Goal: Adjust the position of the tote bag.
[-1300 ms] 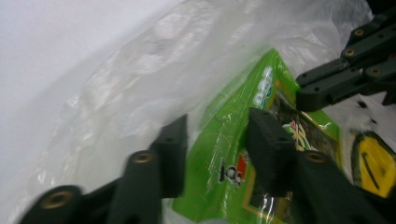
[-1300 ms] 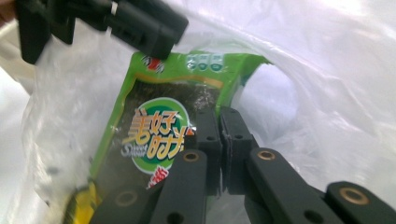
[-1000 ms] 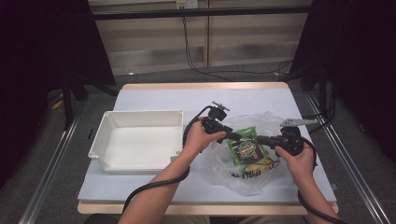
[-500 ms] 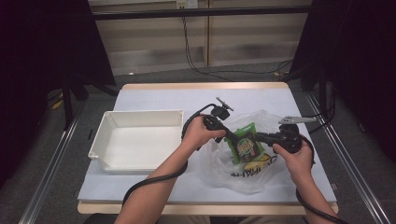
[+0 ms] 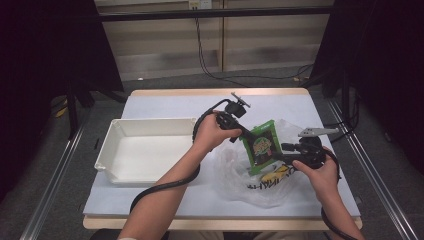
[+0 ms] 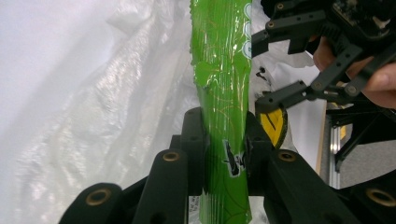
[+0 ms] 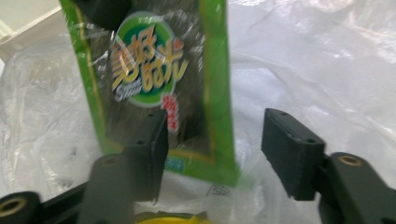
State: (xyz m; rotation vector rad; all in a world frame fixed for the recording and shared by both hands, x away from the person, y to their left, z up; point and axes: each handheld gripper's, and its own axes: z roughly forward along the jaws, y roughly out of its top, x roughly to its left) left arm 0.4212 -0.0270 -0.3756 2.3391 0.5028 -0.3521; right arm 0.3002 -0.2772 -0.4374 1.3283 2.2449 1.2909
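A green snack packet (image 5: pixel 262 146) hangs upright above a clear plastic bag (image 5: pixel 235 175) on the table's right half. My left gripper (image 5: pixel 241 134) is shut on the packet's upper left edge; in the left gripper view its jaws (image 6: pixel 223 140) pinch the green foil (image 6: pixel 222 70). My right gripper (image 5: pixel 281 153) stands open at the packet's lower right. In the right gripper view its fingers (image 7: pixel 212 149) straddle the packet's bottom corner (image 7: pixel 144 70) without closing on it. A yellow packet (image 5: pixel 274 175) lies inside the bag below.
A white tray (image 5: pixel 150 121) sits on the table's left half, its corner (image 7: pixel 28 28) seen beyond the packet. The crumpled bag (image 7: pixel 317 60) spreads under both grippers. Cables trail from both grippers toward the near table edge.
The green packet has risen out of the bag and stands higher, carried by my left gripper. My right gripper has shifted slightly with it and stays beside its lower edge.
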